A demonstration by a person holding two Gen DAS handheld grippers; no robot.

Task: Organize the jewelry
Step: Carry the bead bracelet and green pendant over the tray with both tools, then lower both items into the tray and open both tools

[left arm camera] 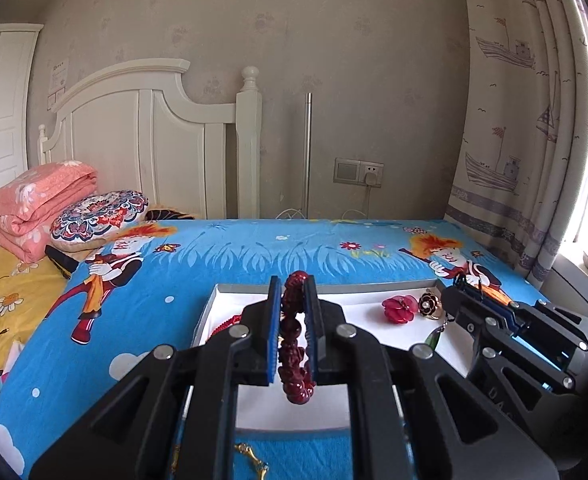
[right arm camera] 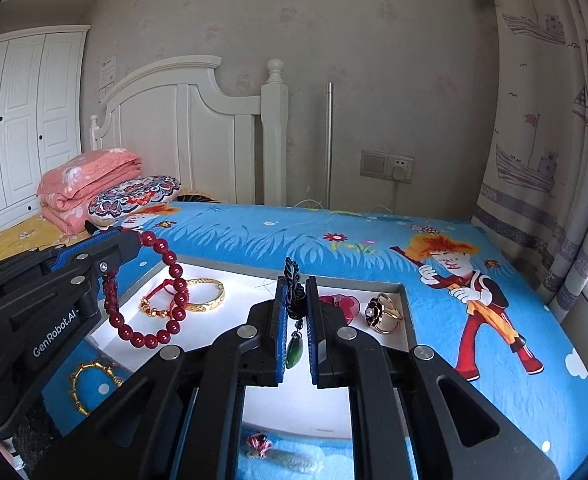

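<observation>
Seen from two wrist-mounted fisheyes, both low over the bed and facing the headboard wall. Left view close above the white tray, right gripper at its right edge. Right view likewise near, left gripper at left. Shared: tray, curtain, wall socket.

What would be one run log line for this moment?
left gripper: shut on dark red beaded bracelet | right gripper: shut on green pendant's black cord | both above white tray

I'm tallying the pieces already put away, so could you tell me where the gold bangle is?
In the right wrist view, the gold bangle lies in the white tray's far-left part, beside a red cord bracelet.
</observation>
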